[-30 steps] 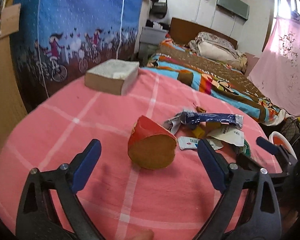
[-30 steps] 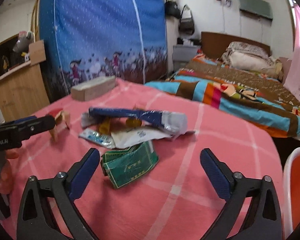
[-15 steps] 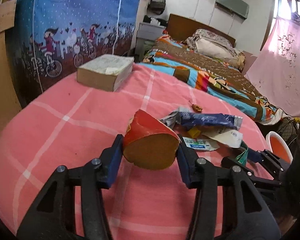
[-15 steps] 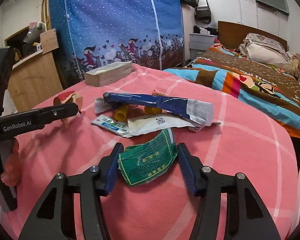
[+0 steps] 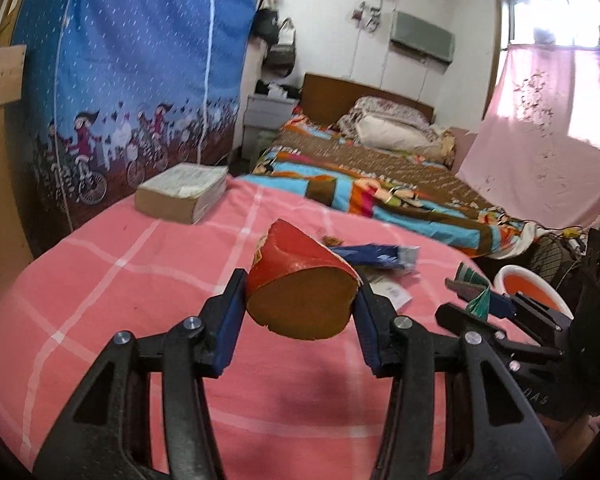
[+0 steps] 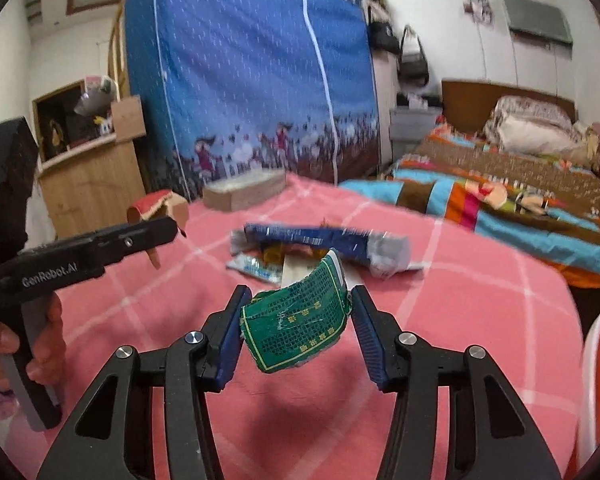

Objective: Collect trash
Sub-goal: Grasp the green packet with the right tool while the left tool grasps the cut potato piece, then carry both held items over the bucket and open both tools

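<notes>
1. the left gripper point(image 5: 300, 312) is clamped about half-wide on a crushed red paper cup point(image 5: 300, 292), which hangs clear of the pink checked cloth point(image 5: 140, 280)
2. the right gripper point(image 6: 296, 320) has a crumpled green wrapper point(image 6: 296, 320) between its pads, jaws closing the last bit on it; the wrapper is off the cloth too, so both pieces look picked up
3. neither piece is binned yet: the white-rimmed orange bin point(image 5: 528, 284) sits past the table's right edge, near the right gripper
4. left on the cloth: a long blue wrapper point(image 6: 320, 236), a small white-and-blue sachet point(image 6: 256, 268), a white paper scrap under them and some yellowish bits, all in one heap beyond the green wrapper
5. the thick book point(image 5: 182, 192) at the far edge seems no trash
6. judged so, the job is early: two items in hand, none dropped, several waiting
</notes>
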`<action>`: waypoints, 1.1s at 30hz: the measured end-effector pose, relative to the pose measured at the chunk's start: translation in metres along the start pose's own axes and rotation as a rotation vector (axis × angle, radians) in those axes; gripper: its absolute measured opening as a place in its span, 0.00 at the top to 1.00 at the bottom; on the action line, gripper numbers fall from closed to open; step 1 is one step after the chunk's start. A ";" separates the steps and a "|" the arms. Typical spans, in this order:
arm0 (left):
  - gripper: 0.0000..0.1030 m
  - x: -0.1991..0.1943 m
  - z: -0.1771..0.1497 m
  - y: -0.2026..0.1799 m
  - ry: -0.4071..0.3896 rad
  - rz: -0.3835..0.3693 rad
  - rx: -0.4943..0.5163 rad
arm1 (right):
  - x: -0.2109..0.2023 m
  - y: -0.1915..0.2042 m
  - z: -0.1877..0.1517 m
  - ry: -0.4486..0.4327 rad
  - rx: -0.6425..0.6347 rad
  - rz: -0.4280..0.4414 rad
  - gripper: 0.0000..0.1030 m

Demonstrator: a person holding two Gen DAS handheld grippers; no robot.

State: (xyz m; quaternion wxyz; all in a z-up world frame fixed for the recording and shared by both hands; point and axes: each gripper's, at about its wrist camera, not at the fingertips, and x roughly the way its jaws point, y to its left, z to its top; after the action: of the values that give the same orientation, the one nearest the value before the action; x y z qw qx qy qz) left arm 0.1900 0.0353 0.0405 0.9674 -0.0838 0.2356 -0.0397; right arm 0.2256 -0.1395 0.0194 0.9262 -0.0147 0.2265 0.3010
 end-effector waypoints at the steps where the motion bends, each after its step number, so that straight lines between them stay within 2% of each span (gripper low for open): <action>1: 0.48 -0.004 0.001 -0.005 -0.021 -0.011 0.007 | -0.009 -0.002 0.001 -0.040 0.001 -0.006 0.53; 7: 0.48 -0.018 0.010 -0.038 -0.137 -0.066 0.070 | -0.054 -0.022 0.012 -0.236 0.040 -0.052 0.52; 13: 0.47 -0.029 0.019 -0.084 -0.239 -0.139 0.170 | -0.096 -0.051 0.017 -0.375 0.093 -0.124 0.52; 17: 0.47 -0.032 0.022 -0.114 -0.279 -0.191 0.234 | -0.125 -0.069 0.017 -0.458 0.114 -0.195 0.52; 25: 0.47 -0.025 0.020 -0.175 -0.267 -0.331 0.319 | -0.171 -0.103 0.006 -0.541 0.152 -0.332 0.52; 33: 0.47 -0.015 0.010 -0.225 -0.224 -0.429 0.371 | -0.202 -0.137 -0.013 -0.547 0.220 -0.447 0.52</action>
State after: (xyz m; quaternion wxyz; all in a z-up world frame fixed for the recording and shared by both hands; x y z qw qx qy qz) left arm 0.1731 -0.1828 0.0963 0.9557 0.0428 0.0930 -0.2759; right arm 0.1532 -0.3650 0.0791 0.9914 0.1170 -0.0075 0.0579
